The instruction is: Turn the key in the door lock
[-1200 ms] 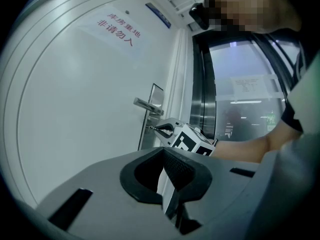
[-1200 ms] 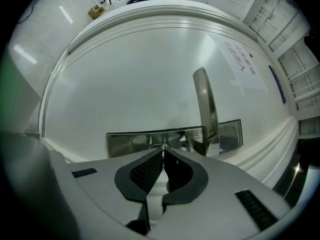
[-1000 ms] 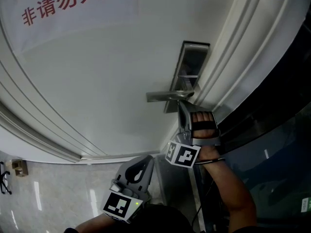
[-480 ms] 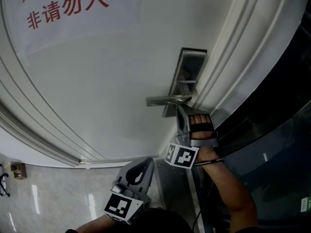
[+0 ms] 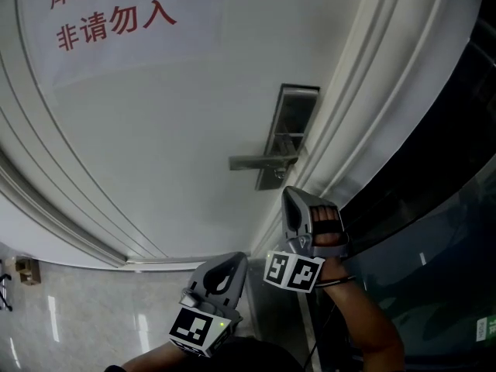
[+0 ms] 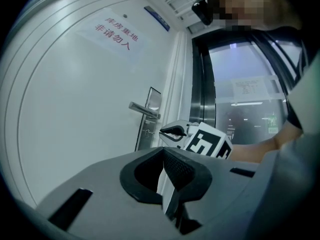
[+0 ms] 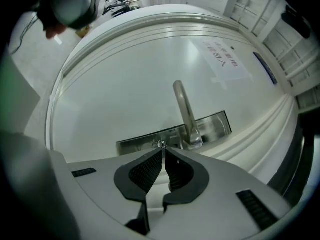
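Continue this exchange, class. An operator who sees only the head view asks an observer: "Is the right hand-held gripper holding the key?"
Observer: No. The right hand-held gripper has its jaws together, nothing between them.
Operator: Where is the key?
Observer: A small ring, likely the key, shows at the lock plate just past the tips.
Operator: And the left one?
Observer: The left hand-held gripper is shut too, and empty.

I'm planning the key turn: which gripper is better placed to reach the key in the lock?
Right. The right gripper, jaws together, points straight at the key in the lock plate, close by. The left gripper hangs lower, well off the lock.
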`<control>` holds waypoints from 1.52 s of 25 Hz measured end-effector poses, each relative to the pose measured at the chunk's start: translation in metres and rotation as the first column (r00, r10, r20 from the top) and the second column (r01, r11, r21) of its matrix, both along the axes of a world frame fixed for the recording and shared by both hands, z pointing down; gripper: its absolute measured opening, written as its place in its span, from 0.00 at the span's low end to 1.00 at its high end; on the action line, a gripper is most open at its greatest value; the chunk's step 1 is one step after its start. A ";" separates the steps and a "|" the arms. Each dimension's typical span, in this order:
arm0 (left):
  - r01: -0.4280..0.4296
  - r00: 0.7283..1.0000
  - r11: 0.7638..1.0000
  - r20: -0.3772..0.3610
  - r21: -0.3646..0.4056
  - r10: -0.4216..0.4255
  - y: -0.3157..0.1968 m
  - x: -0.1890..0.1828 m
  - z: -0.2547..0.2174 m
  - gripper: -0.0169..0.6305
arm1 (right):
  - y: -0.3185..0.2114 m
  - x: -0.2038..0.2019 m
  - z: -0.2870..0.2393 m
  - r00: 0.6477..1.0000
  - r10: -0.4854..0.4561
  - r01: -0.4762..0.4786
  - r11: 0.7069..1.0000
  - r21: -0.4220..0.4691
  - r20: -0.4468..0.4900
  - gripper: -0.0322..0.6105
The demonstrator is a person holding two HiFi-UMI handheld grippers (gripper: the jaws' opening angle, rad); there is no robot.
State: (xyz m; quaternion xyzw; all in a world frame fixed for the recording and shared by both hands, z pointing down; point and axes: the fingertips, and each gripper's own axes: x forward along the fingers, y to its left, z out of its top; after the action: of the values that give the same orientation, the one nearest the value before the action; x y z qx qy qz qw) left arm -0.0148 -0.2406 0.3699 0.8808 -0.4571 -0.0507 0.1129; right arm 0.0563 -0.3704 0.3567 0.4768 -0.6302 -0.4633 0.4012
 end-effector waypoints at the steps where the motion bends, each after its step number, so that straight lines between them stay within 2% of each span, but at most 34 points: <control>1: 0.002 1.000 1.000 0.002 0.002 -0.002 0.001 0.001 -0.001 0.04 | 0.008 0.002 -0.002 0.998 -0.006 0.007 1.000 -0.023 0.055 0.09; 4: 0.006 1.000 1.000 0.010 0.014 -0.006 0.007 0.007 -0.003 0.03 | 0.035 0.010 -0.002 0.970 -0.011 0.039 0.993 -0.114 0.243 0.08; 7: 0.008 1.000 1.000 0.014 0.024 -0.008 0.016 0.013 -0.006 0.04 | 0.066 0.018 0.001 0.897 0.003 0.102 0.972 -0.213 0.441 0.08; 10: 0.006 1.000 1.000 0.019 0.029 -0.007 0.029 0.020 -0.011 0.03 | 0.097 0.023 -0.001 0.789 0.023 0.185 0.944 -0.274 0.614 0.08; 14: -0.003 1.000 0.999 0.029 0.047 0.001 0.048 0.032 -0.016 0.03 | 0.130 0.026 -0.002 0.605 0.081 0.309 0.893 -0.327 0.792 0.08; 17: -0.007 0.999 0.998 0.035 0.067 0.005 0.062 0.039 -0.024 0.03 | 0.145 0.028 -0.001 0.476 0.129 0.381 0.861 -0.336 0.870 0.07; 18: -0.007 0.999 0.997 0.035 0.072 0.004 0.067 0.041 -0.026 0.04 | 0.149 0.029 -0.002 0.442 0.142 0.398 0.854 -0.336 0.886 0.07; 20: -0.004 0.999 0.997 0.036 0.081 0.001 0.076 0.044 -0.030 0.03 | 0.158 0.030 -0.003 0.398 0.156 0.419 0.846 -0.331 0.904 0.07; 24: -0.004 0.999 0.996 0.042 0.089 0.000 0.090 0.049 -0.033 0.03 | 0.175 0.029 -0.005 0.353 0.159 0.443 0.840 -0.314 0.922 0.07; 28: -0.002 0.999 0.996 0.044 0.092 -0.002 0.102 0.055 -0.033 0.04 | 0.188 0.031 -0.006 0.330 0.157 0.455 0.837 -0.303 0.931 0.07; 38: 0.010 0.999 0.995 0.047 0.098 -0.015 0.114 0.062 -0.035 0.03 | 0.201 0.035 -0.008 0.318 0.150 0.471 0.832 -0.293 0.936 0.07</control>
State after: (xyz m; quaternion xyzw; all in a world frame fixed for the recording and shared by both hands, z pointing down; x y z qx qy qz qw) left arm 0.0474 -0.1265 0.3351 0.8834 -0.4620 -0.0527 0.0583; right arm 0.0915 -0.1689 0.3491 0.4566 -0.8880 0.0474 0.0253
